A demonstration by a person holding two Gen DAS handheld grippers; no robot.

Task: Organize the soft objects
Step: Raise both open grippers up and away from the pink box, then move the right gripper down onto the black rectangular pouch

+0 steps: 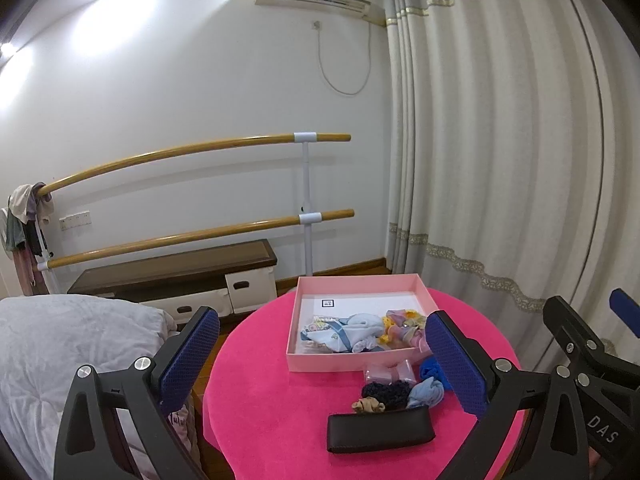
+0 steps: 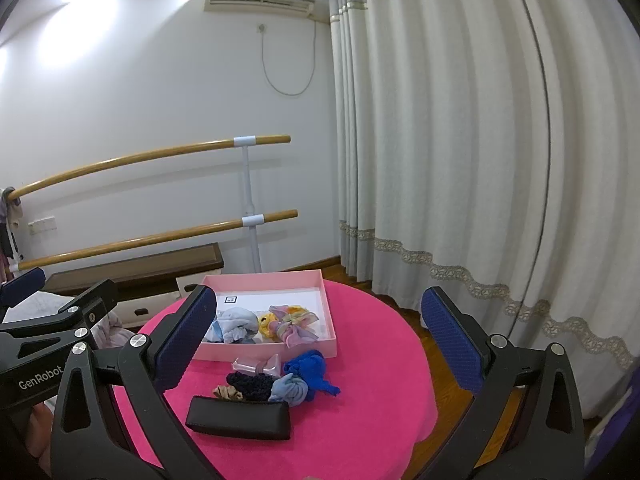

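Both the left gripper (image 1: 322, 356) and the right gripper (image 2: 316, 340) are hovering above the pink tabletop (image 2: 360, 420) with fingers spread wide and holding nothing. The loose soft pieces, a royal-blue cloth (image 2: 310, 368), a pale-blue sock (image 2: 289, 390), a dark knit scrunchie (image 2: 250, 385) and a tan scrunchie (image 2: 227, 393), are lying bunched and touching just in front of the pink box (image 2: 328, 320), which is already holding several others. Because they are crowding together against the black case (image 2: 239, 418), a pinch could be gathering two at once or dragging a neighbour off the edge.

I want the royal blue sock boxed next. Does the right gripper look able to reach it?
Probably yes. The right gripper is open and empty, and the royal blue sock lies uncovered on the pink tablecloth just ahead, with only the light blue sock touching its side.
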